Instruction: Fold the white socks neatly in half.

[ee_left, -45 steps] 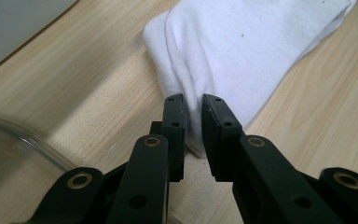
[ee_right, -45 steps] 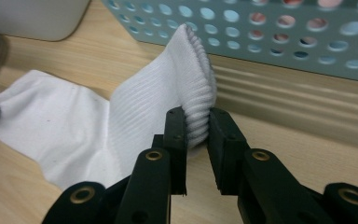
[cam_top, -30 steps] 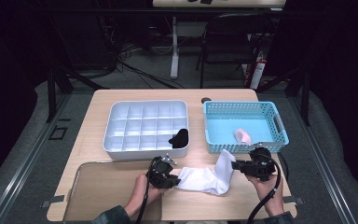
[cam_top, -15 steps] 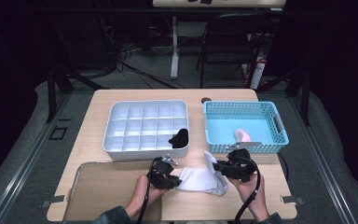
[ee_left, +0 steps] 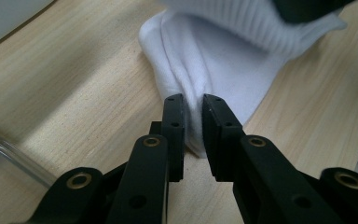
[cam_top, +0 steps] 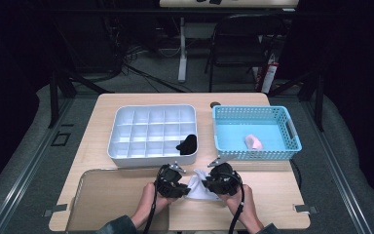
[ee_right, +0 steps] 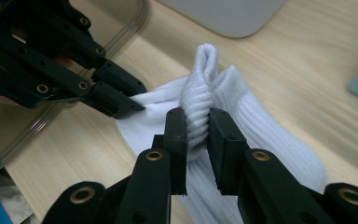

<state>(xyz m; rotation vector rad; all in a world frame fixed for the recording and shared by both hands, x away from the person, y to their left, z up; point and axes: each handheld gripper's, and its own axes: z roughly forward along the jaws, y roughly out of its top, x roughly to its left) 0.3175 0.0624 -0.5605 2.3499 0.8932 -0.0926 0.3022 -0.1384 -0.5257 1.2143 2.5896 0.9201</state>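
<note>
A white sock [cam_top: 195,187] lies folded over on the wooden table near its front edge, between my two grippers. My left gripper [cam_top: 175,181] is shut on one end of the sock [ee_left: 214,65]; its pads pinch a fold of the fabric. My right gripper [cam_top: 213,181] is shut on the ribbed cuff end of the sock [ee_right: 200,100], holding it up over the rest. In the right gripper view the left gripper [ee_right: 126,100] shows at the upper left, clamped on the sock's far edge.
A white divided tray [cam_top: 151,134] stands behind, with a black item [cam_top: 187,143] in its front right cell. A blue basket [cam_top: 255,132] at the right holds a pink item [cam_top: 254,142]. A clear tray [cam_top: 107,195] lies at the front left.
My right gripper has carried the sock's cuff end leftward toward the left gripper, folding the sock over itself. The left gripper has stayed in place.
</note>
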